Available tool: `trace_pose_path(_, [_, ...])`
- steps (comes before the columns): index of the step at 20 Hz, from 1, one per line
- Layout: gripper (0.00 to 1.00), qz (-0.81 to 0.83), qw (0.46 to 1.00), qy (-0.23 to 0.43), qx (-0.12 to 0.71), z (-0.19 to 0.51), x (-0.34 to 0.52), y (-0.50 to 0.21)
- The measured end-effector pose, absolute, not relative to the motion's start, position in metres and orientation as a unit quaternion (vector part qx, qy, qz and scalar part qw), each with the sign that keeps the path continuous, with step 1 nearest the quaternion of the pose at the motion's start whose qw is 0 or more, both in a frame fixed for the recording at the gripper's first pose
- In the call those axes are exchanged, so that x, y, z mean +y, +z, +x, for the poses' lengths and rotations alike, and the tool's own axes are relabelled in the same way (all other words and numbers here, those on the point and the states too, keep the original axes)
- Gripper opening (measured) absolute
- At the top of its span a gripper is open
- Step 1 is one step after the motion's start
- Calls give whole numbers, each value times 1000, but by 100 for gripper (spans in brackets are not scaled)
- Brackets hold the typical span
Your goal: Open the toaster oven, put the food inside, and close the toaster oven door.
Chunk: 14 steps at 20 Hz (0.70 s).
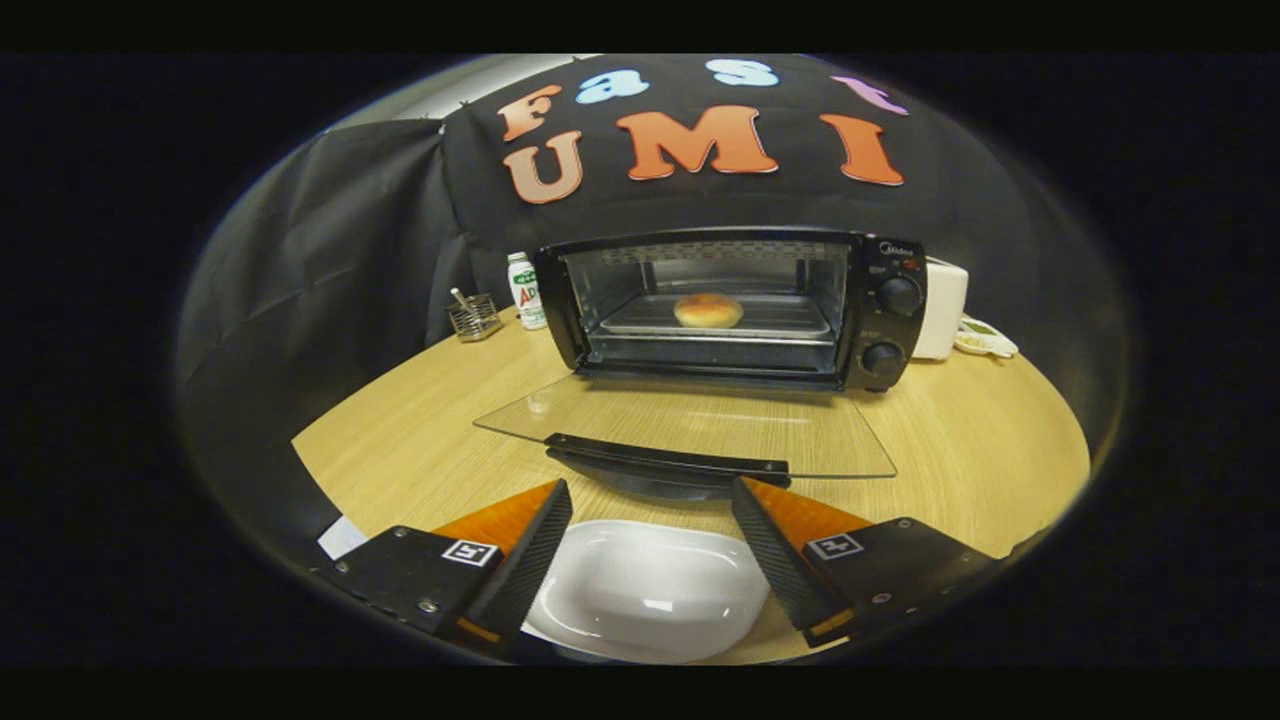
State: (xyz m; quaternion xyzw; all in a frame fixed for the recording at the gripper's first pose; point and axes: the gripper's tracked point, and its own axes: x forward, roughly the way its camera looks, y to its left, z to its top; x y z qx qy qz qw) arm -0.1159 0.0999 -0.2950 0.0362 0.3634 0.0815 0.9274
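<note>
Even overhead light, glare on white dish (645, 590) & glass door (690, 425); strong fisheye bend, edges dim.

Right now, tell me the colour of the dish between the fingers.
White, glossy and empty; the dish shows in the gripper view, under the open gripper.

One toaster oven (735, 305), one bun (708, 310), one white dish (650, 590), one bottle (525, 290), one wire basket (474, 317), two knobs (900, 296).
</note>
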Motion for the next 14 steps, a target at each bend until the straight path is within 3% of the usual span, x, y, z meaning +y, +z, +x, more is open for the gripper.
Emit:
trace_pose_path(8, [92,2,956,47,290,-76,88,-254])
trace_pose_path(14, [92,36,957,34,287,-42,91,-256])
